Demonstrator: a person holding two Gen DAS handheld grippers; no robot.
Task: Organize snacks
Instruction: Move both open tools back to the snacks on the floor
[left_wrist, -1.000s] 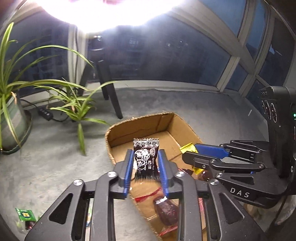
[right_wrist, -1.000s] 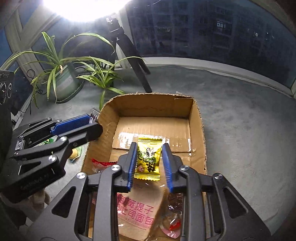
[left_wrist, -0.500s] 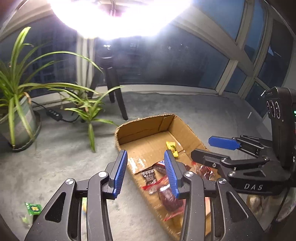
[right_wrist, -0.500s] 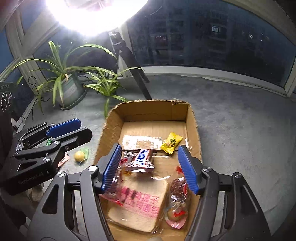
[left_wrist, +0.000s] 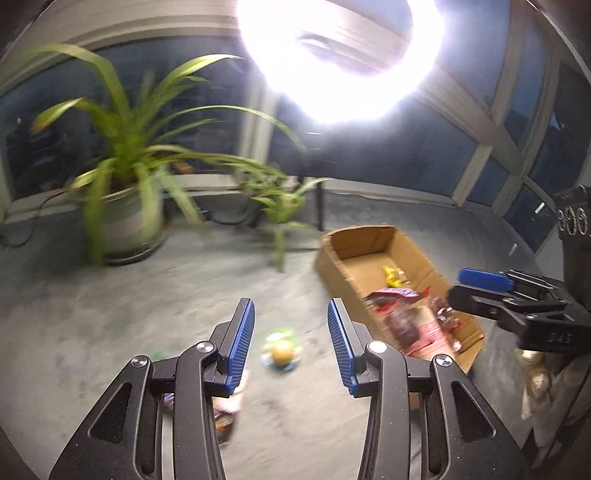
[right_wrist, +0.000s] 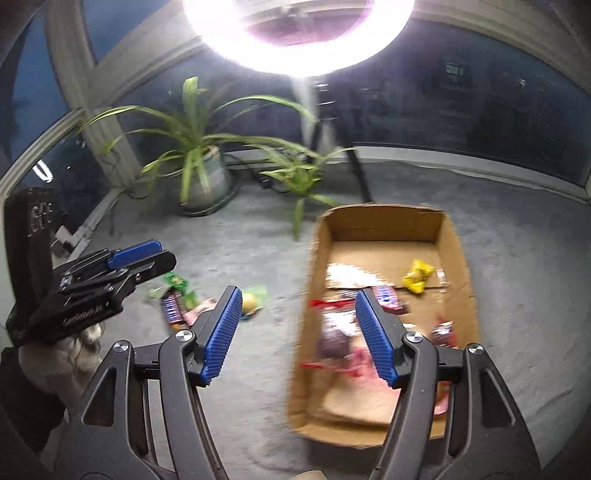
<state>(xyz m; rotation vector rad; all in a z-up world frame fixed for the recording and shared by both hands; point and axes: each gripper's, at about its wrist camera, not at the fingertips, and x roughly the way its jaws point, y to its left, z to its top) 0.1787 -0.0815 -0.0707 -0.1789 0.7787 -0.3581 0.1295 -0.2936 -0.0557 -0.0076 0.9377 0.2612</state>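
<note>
Both tongs spread and empty above grey carpet

Right tongs (right_wrist: 295, 332), just widened, straddle the corrugated cardboard box (right_wrist: 456, 251) wall; crinkly wrapped snacks (right_wrist: 417, 276) lie inside. Left tongs (left_wrist: 291, 343) frame a round yellow candy (left_wrist: 282, 350) on the carpet (left_wrist: 110, 314).

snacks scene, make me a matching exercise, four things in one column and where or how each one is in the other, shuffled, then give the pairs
Things:
1. yellow candy packet
2. round yellow sweet
3. potted plant
4. right tongs

Places or states:
A. on the floor outside the cardboard box, between the left tongs' fingers in the left wrist view
B. open, holding nothing
C. inside the box, toward its far end
D. by the window, on the floor

Pairs: 1-C, 2-A, 3-D, 4-B
</note>
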